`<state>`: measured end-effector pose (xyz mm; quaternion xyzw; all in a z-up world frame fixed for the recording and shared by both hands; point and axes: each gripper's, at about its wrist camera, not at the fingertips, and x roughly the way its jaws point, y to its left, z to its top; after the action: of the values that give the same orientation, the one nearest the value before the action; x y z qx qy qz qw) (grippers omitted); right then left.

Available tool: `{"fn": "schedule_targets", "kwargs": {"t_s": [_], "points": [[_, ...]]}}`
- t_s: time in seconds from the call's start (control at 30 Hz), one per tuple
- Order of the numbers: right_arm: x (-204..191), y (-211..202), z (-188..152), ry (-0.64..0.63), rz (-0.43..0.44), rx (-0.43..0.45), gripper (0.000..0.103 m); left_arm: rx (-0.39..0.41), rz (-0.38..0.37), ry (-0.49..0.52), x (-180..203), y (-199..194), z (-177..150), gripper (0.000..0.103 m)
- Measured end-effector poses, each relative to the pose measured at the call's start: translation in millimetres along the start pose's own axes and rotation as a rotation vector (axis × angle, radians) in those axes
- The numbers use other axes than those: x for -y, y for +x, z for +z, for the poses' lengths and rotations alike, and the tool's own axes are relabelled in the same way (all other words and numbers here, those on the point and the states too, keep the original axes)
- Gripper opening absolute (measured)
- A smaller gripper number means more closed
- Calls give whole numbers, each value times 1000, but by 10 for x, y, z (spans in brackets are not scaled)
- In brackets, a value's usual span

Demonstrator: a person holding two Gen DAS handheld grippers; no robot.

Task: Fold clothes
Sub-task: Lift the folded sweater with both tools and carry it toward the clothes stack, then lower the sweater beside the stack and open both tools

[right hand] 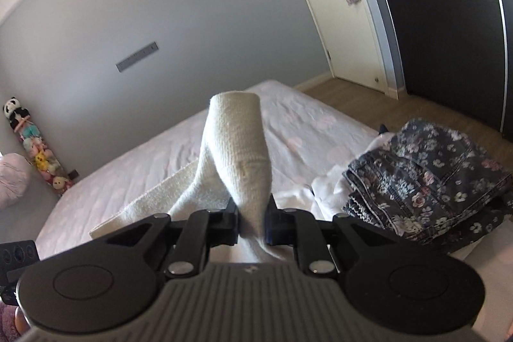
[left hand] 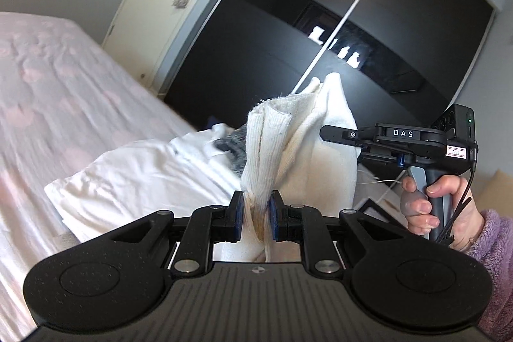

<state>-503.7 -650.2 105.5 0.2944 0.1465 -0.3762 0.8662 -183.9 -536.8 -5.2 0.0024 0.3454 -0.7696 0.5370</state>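
Observation:
A cream knitted garment (left hand: 272, 143) is bunched between the pads of my left gripper (left hand: 256, 207), which is shut on it. The cloth rises above the fingers and spreads to the right. My right gripper (right hand: 251, 220) is shut on another part of the same cream garment (right hand: 237, 149), which stands up in a thick fold and trails down left onto the bed. In the left wrist view the right gripper's body (left hand: 400, 137) shows at the right, held by a hand (left hand: 429, 201) in a purple fleece sleeve; its fingertips are hidden behind the cloth.
A bed with a pale pink sheet (right hand: 304, 124) lies below. White clothes (left hand: 134, 175) are heaped on it, with a dark floral denim garment (right hand: 426, 178) on top at the right. Black wardrobe doors (left hand: 320, 21), a cream door (right hand: 346, 21) and a grey wall (right hand: 160, 21) stand behind.

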Motion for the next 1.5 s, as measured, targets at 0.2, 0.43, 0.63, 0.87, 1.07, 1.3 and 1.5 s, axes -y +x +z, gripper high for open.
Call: {"fn": "schedule_targets", "kwargs": {"t_s": [0.2, 0.43, 0.63, 0.87, 1.07, 1.3, 1.5], "points": [[89, 932, 85, -8, 1, -99, 16, -49, 91, -20, -302, 169, 160, 14], [182, 1829, 85, -45, -33, -228, 17, -114, 152, -96, -869, 433, 178, 14], [292, 2204, -19, -37, -56, -286, 21, -175, 182, -112, -1113, 573, 89, 14], [361, 2058, 59, -19, -111, -230, 35, -181, 202, -118, -1111, 516, 47, 17], [313, 1490, 14, -71, -164, -155, 21, -106, 262, -90, -939, 174, 138, 18], [273, 928, -464, -147, -232, -123, 6, -148, 165, 65, -409, 174, 113, 18], [324, 974, -845, -131, -245, -152, 4, -235, 213, 132, -304, 500, -125, 18]]}}
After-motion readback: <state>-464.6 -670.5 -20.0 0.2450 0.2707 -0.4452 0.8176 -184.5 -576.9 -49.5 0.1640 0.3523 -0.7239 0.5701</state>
